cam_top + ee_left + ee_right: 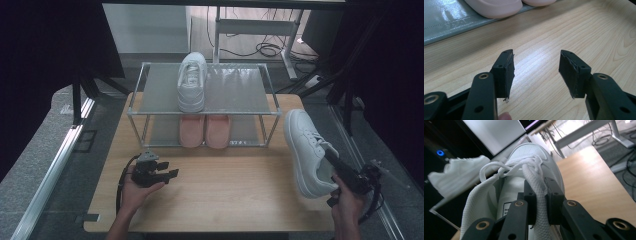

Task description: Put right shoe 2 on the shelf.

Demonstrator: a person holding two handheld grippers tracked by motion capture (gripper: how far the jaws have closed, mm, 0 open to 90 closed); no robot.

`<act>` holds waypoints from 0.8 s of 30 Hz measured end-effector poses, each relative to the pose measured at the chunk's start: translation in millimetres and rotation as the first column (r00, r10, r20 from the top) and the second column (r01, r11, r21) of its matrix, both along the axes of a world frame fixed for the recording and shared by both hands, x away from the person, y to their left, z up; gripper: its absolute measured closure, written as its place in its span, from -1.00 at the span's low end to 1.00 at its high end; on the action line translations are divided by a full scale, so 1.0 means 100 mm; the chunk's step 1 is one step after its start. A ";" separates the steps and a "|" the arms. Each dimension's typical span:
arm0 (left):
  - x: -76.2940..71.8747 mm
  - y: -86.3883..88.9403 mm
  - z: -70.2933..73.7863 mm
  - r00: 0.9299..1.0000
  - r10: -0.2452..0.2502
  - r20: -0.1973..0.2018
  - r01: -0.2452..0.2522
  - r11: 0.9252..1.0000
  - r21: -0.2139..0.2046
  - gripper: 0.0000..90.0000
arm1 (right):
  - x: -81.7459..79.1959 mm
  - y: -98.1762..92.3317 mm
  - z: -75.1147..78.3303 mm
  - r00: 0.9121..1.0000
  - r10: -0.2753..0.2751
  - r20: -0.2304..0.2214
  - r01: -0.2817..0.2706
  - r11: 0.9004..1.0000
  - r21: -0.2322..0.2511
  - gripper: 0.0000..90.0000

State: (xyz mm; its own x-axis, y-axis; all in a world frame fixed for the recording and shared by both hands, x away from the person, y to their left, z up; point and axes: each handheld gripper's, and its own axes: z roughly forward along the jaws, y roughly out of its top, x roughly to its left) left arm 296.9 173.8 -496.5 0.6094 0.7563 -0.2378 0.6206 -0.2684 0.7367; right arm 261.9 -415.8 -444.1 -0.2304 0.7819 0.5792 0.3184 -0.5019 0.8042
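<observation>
The right gripper (334, 166) has its jaws clamped on the collar wall of a white sneaker (306, 150), one jaw inside the opening and one outside, with the padded edge pinched narrow between them. The sneaker hangs above the right edge of the worktop (220, 190), tilted onto its side. Its long axis runs away from the person, toe towards the shoe rack (205, 100) and heel nearest the right hand (347, 202). Its upper is smooth and leather-like with a perforated toe, flat woven laces and a mesh-textured lining at the collar.

The left gripper (167, 175) rests low on the pale wood-grain worktop, its jaws wide apart with nothing between them.

A matching white sneaker (192, 82) lies on the rack's frosted top shelf, toe pointing away. A pair of pink slippers (205, 131) sits on the lower shelf.
</observation>
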 end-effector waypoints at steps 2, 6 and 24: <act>0.00 0.00 0.00 1.000 -0.002 0.000 0.002 1.000 0.001 0.03 | -0.02 0.03 0.07 1.000 -0.001 0.013 0.000 1.000 0.031 0.80; 0.00 -0.01 0.00 1.000 -0.005 0.002 0.005 1.000 0.001 0.04 | -0.03 0.08 0.19 0.999 0.002 0.047 -0.005 0.998 0.063 0.80; 0.00 -0.02 0.00 1.000 -0.012 0.003 0.012 1.000 -0.004 0.04 | 0.16 0.43 0.76 0.989 0.011 0.145 -0.028 0.993 0.115 0.78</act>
